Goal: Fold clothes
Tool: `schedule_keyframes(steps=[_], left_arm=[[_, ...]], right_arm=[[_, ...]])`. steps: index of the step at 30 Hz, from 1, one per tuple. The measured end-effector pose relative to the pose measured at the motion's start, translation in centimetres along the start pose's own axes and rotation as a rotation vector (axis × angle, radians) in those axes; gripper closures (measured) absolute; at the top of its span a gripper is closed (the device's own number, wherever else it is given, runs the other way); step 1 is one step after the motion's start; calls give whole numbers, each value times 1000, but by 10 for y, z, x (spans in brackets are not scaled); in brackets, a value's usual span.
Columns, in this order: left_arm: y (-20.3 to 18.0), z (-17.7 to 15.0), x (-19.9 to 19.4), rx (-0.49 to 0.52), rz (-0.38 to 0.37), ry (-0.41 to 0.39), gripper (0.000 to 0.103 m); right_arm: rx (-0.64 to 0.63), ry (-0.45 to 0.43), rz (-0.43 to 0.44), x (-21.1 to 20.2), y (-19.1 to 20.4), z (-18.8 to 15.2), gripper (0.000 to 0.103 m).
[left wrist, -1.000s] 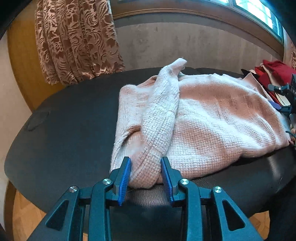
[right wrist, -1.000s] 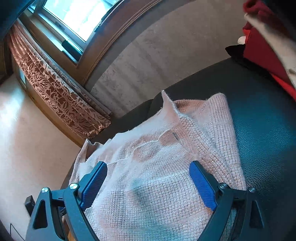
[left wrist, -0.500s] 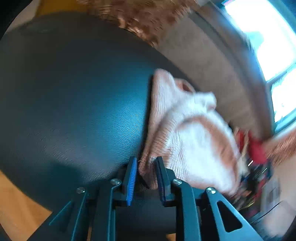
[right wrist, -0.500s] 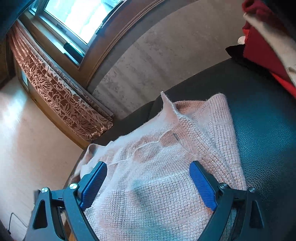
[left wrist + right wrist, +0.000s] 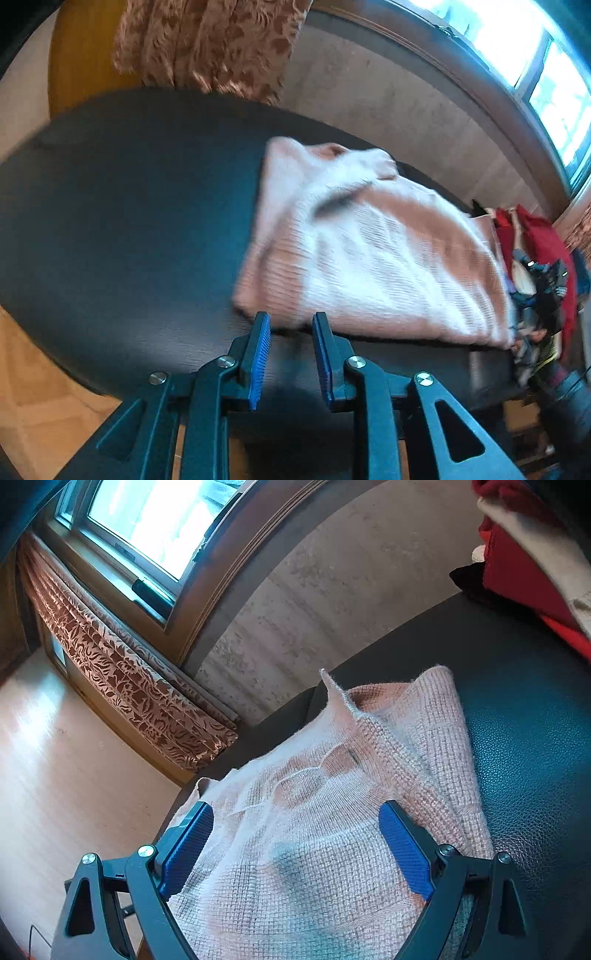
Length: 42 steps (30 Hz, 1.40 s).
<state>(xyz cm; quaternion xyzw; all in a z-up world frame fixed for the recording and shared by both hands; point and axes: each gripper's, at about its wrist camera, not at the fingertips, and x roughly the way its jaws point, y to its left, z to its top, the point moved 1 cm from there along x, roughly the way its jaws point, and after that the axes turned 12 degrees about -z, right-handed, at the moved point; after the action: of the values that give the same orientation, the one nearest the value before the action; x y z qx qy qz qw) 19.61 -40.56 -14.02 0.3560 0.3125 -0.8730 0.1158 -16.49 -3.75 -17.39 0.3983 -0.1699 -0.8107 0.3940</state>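
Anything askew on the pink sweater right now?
Yes: the pink sweater is folded unevenly, a bunched flap rumpled at its far end. In the right wrist view one corner sticks up.

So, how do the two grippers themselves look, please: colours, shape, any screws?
Both look alike. The left gripper has dark teal-black plastic arms with triangular cut-outs, round silver screws at the joints, and two flat fingers lined with ridged blue pads. The right gripper has the same dark frame, silver screws and textured blue pads. No cables or markings show on either.
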Motion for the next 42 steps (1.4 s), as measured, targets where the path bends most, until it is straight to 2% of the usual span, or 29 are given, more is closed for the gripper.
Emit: schedule_keyframes(steps=[4, 6, 8, 10, 12, 14, 15, 16, 18, 22, 24, 26, 30, 36, 39, 42], left_arm=[[-9, -8, 19, 118, 172, 24, 76], [-13, -9, 23, 193, 207, 34, 81], [-16, -8, 22, 247, 209, 53, 95], [-15, 1, 16, 249, 182, 37, 97], [-18, 17, -8, 242, 118, -27, 98], [-27, 31, -40, 275, 61, -87, 99], [-32, 34, -47, 310, 68, -89, 99], [-35, 35, -52, 344, 85, -83, 103], [-26, 31, -46, 384, 168, -21, 103], [20, 17, -34, 230, 214, 86, 103], [27, 20, -31, 182, 191, 86, 100], [26, 28, -28, 151, 142, 54, 78], [22, 46, -22, 100, 50, -3, 66], [-21, 89, 42, 354, 50, 100, 64], [-36, 103, 79, 466, 102, 168, 64], [-44, 115, 102, 543, 161, 198, 64]], right_arm=[[-3, 0, -4, -1, 1, 0, 11], [-3, 0, -2, -2, 1, 0, 11], [-2, -1, 0, -2, 1, 0, 11], [0, -2, 2, -2, 1, 0, 11], [0, -3, 3, -3, 1, 0, 11], [1, -4, 4, -3, 1, 0, 11], [2, -4, 4, -3, 1, 0, 11], [2, -4, 5, -4, 1, 0, 11], [4, -5, 9, -4, 1, 0, 11], [11, -8, 19, -5, 0, 0, 11], [10, -7, 19, -5, 0, 1, 11], [11, -7, 21, -5, 0, 1, 11], [12, -7, 26, -6, -1, 2, 11], [16, -8, 34, -6, -1, 3, 11], [20, -9, 40, -6, -2, 3, 11], [22, -10, 45, -7, -3, 3, 10]])
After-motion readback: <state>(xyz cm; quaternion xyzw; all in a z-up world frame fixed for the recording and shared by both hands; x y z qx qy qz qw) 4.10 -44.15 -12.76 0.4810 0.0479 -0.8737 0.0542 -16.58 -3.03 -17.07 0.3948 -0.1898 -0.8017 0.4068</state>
